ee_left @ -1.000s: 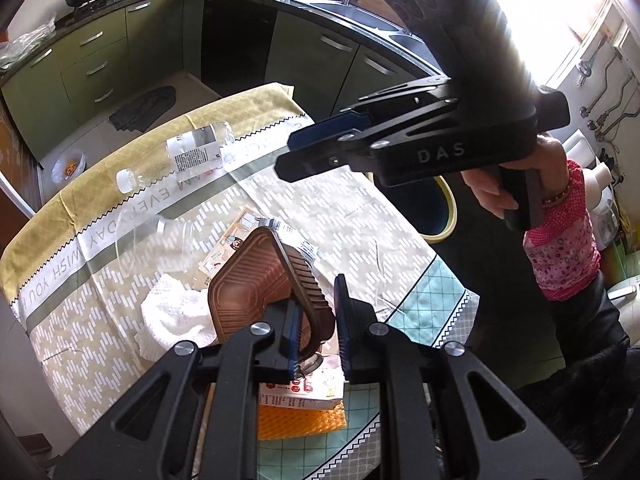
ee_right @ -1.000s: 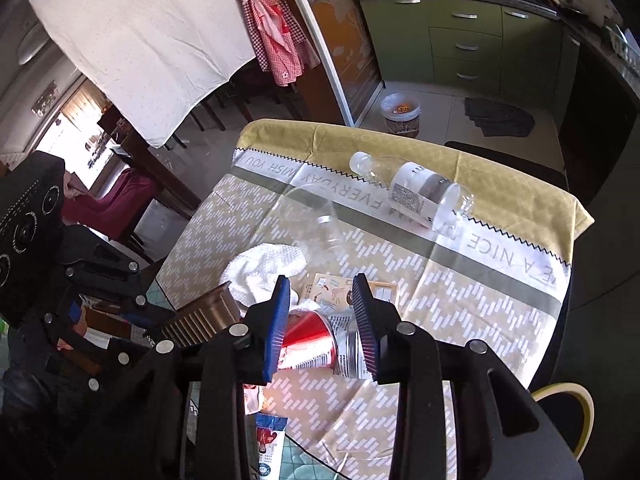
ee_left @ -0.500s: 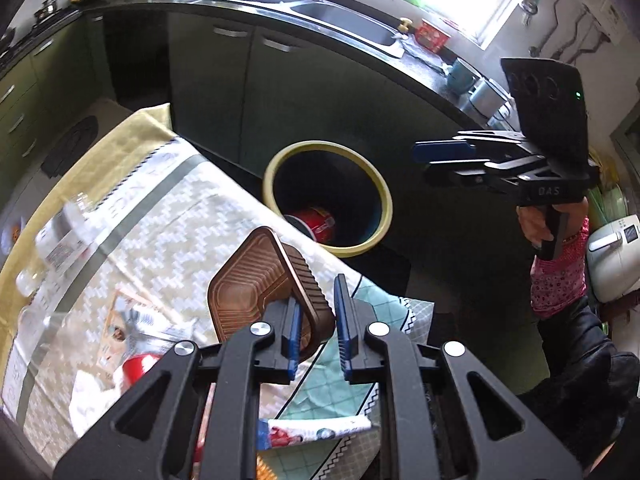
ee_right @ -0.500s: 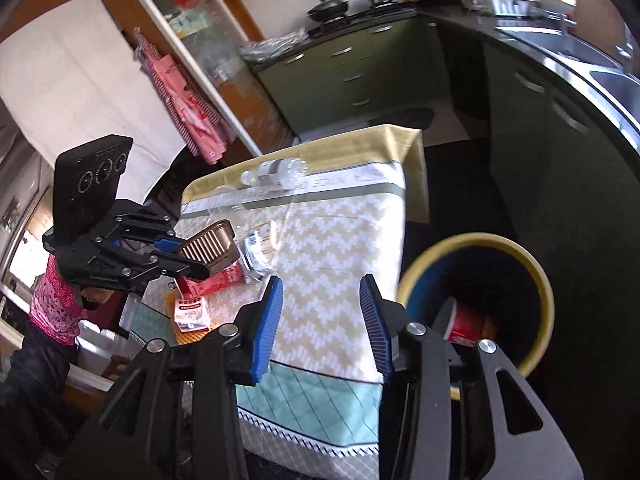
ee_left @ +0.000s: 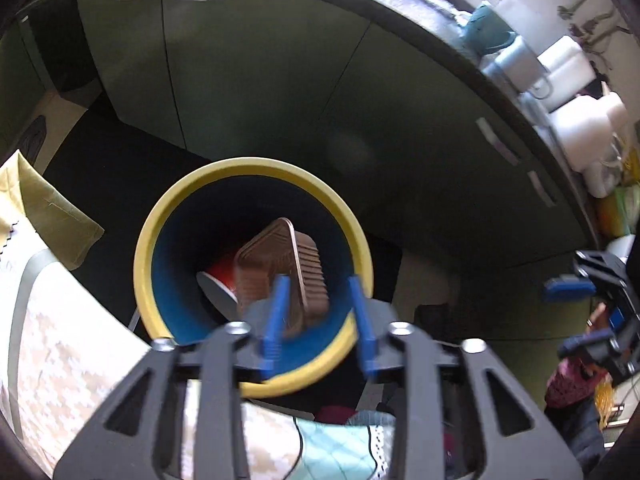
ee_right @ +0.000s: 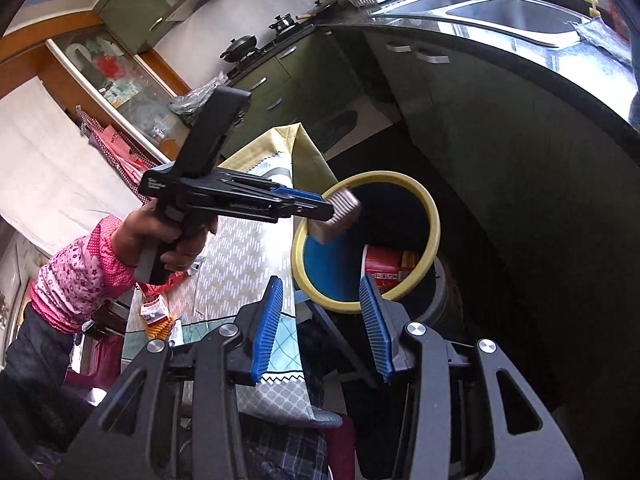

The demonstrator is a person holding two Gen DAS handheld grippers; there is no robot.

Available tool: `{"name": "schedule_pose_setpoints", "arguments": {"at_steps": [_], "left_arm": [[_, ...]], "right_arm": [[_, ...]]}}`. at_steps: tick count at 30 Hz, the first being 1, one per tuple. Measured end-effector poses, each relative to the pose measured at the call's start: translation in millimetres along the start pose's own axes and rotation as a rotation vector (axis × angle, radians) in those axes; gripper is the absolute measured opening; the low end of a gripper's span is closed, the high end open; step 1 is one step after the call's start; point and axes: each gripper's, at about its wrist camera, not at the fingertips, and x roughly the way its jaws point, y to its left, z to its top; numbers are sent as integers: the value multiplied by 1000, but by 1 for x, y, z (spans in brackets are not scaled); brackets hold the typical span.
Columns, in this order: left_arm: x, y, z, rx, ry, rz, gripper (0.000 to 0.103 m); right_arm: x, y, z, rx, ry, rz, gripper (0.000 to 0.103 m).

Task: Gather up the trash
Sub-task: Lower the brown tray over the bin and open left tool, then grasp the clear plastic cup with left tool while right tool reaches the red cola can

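A blue bin with a yellow rim (ee_left: 256, 166) stands on the floor beside the table; it also shows in the right wrist view (ee_right: 430, 216). My left gripper (ee_left: 318, 320) hangs over its mouth with its jaws open. A brown ribbed plastic tray (ee_left: 280, 264) is loose just beyond the fingertips, over the bin's opening; in the right wrist view the tray (ee_right: 340, 210) sits at the left gripper's tips (ee_right: 320, 204). A red paper cup (ee_left: 218, 280) lies inside the bin (ee_right: 386, 262). My right gripper (ee_right: 320, 320) is open and empty, near the table corner.
The table with a patterned cloth (ee_right: 240, 256) is left of the bin, with snack wrappers (ee_right: 154, 312) on it. Green kitchen cabinets (ee_left: 260, 72) and a counter with a sink (ee_right: 500, 12) run behind the bin.
My left gripper swung from the table to over the bin and opened, letting go of the brown tray. My right gripper stayed open and drew back beside the bin.
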Motion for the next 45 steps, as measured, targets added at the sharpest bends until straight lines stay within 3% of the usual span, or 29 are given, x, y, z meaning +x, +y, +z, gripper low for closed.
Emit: {"name": "schedule_pose_setpoints", "arguments": {"at_steps": [5,9,11,18,22,25,30,35,40,45], "left_arm": [[-2,2,1,-27,10,12,44],[-66,5,-17,-28,-84,6,44],[-108,14,-36,-44,-141,27,52],[-247,52,-143,-174,-332,166,68],[-294,80,-213,-274,-395,231,78],[-313,110,-254,-359,-415,241,79],[-315,163,-301,-487,-429,238,79],[-297,226,-310,-537,-404,207,79],[-259,301,-295,-564,-365,141,79],[-228,355,-285,-581,-338,80,79]], "right_arm": [[1,-4,-3,8,11,-3,41],[14,4,0,-18,30,20,41],[25,13,4,-45,48,35,41],[87,93,21,-212,142,95,41],[129,159,32,-326,201,138,41],[162,213,40,-414,242,166,41],[214,284,70,-510,269,135,41],[262,321,102,-510,294,105,41],[292,333,108,-515,338,99,41],[309,313,101,-503,388,59,43]]}}
